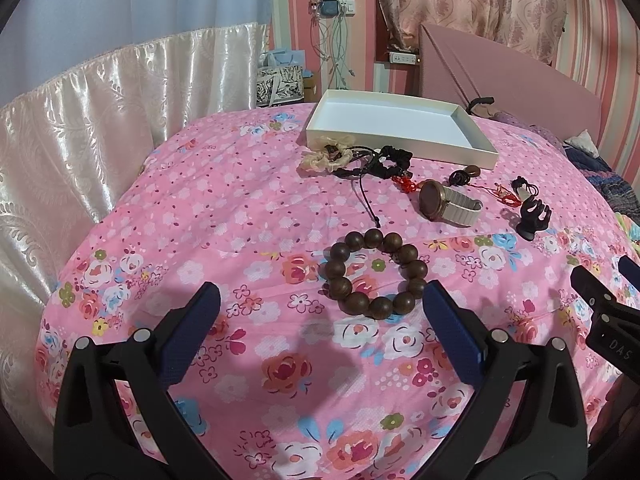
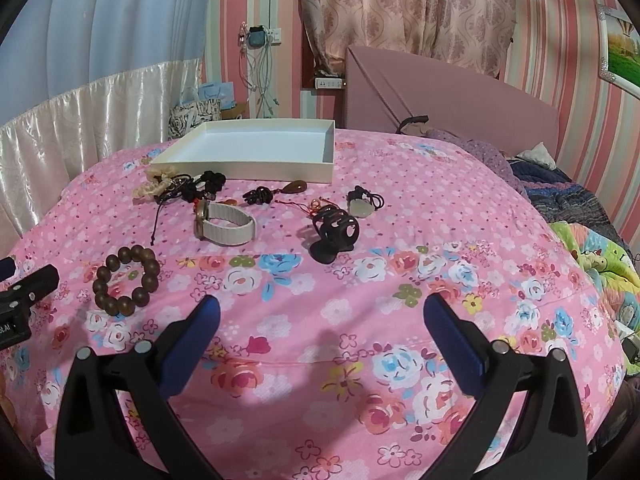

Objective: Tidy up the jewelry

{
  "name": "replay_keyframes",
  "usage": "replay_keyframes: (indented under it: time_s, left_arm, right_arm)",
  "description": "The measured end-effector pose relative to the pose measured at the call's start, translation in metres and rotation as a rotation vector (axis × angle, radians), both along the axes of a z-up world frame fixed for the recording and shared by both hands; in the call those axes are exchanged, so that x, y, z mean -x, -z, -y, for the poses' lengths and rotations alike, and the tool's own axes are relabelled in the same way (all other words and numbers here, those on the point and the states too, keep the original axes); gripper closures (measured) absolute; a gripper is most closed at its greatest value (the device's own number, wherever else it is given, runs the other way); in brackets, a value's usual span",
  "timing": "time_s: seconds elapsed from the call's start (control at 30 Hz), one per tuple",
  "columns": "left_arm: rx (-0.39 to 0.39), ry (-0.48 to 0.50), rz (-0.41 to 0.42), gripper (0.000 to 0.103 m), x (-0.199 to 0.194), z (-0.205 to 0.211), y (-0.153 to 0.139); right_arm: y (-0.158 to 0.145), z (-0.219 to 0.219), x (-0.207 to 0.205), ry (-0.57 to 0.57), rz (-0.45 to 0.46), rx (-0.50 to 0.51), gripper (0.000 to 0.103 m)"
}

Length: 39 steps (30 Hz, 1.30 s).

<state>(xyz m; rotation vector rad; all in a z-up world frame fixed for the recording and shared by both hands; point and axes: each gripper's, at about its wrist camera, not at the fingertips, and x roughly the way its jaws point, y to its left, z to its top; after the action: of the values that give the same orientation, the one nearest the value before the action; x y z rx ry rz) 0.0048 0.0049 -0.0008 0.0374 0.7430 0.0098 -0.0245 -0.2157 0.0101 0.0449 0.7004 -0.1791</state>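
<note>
A brown wooden bead bracelet (image 1: 374,273) lies on the pink floral bedspread just beyond my open, empty left gripper (image 1: 320,300); it also shows in the right wrist view (image 2: 126,280). A watch with a white strap (image 1: 450,205) (image 2: 224,222), a black hand-shaped stand (image 1: 532,216) (image 2: 334,236), black cords and scrunchies (image 1: 360,160) (image 2: 188,188) and small pendants (image 2: 296,188) lie farther back. An empty white box tray (image 1: 400,128) (image 2: 256,152) stands behind them. My right gripper (image 2: 320,304) is open and empty over bare bedspread.
The bedspread (image 2: 400,200) curves down at its edges. A pink headboard (image 2: 460,104) and crumpled blankets (image 2: 580,216) are at the right. A shiny white curtain (image 1: 100,112) hangs at the left. The right gripper's tip shows at the edge of the left wrist view (image 1: 600,300).
</note>
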Motion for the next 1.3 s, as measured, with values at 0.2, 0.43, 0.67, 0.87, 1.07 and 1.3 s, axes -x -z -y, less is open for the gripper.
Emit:
replay_keyframes:
  time_s: [0.2,0.43,0.67,0.87,1.07,1.3]
  left_arm:
    - [-0.003,-0.002,0.002,0.003,-0.001,0.0,0.0]
    - [-0.004,0.002,0.002,0.003,-0.001,0.001,-0.001]
    - [-0.005,0.003,0.004,0.003,0.0,0.002,-0.001]
    - [-0.006,0.007,0.0,0.003,-0.002,0.002,-0.001]
    - [-0.012,0.008,-0.002,0.003,-0.003,0.003,0.0]
    - [-0.001,0.017,-0.016,0.003,-0.009,0.004,0.001]
  right_arm:
    - [0.0,0.0,0.0,-0.001,0.003,-0.002,0.002]
    - [0.0,0.0,-0.001,0.0,0.004,0.0,0.002]
    - [0.0,-0.001,-0.001,0.0,0.003,0.002,0.002]
    - [0.001,-0.001,-0.001,-0.003,-0.003,0.004,0.002]
    - [0.002,0.001,-0.006,-0.008,-0.013,0.0,0.002]
    - [0.003,0.001,-0.011,-0.014,-0.024,0.008,0.002]
